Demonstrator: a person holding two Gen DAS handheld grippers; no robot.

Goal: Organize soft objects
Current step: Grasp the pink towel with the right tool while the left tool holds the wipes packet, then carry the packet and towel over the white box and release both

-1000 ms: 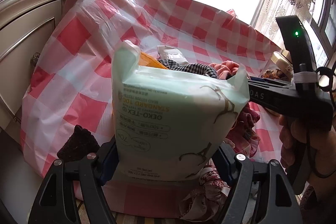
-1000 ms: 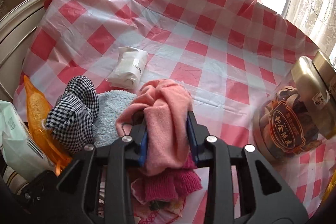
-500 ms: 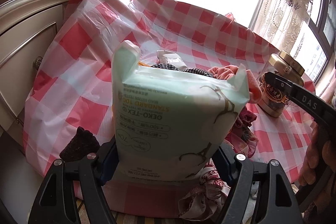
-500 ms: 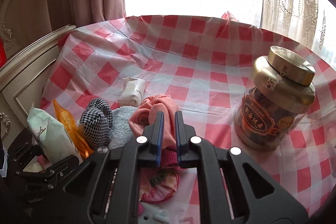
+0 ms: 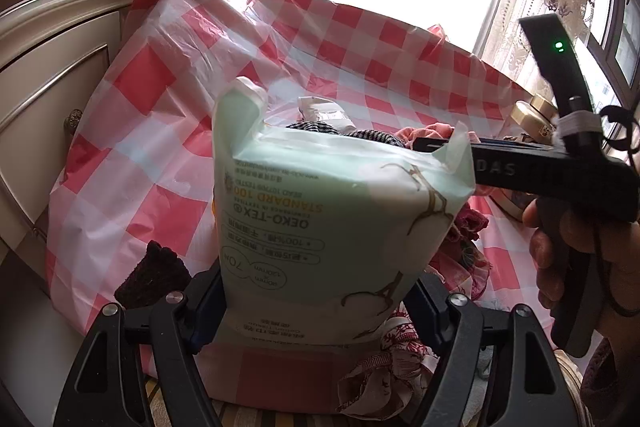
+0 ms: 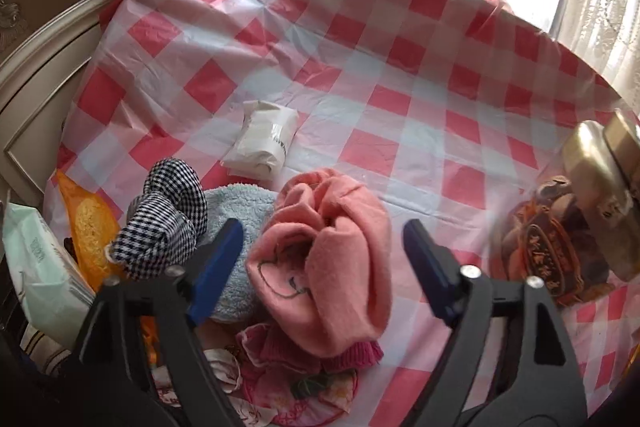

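Half the cloth pile [image 5: 400,139] hides behind the mint packet [image 5: 328,223].

A red-and-white checked tablecloth [image 6: 400,75] lies under a salmon-pink cloth [image 6: 332,259]. Left of it are a black-and-white houndstooth cloth [image 6: 164,223] and a mint-green pack [image 5: 336,227].

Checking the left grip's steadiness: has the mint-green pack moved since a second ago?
No. The mint-green pack lines up with the same tablecloth squares.
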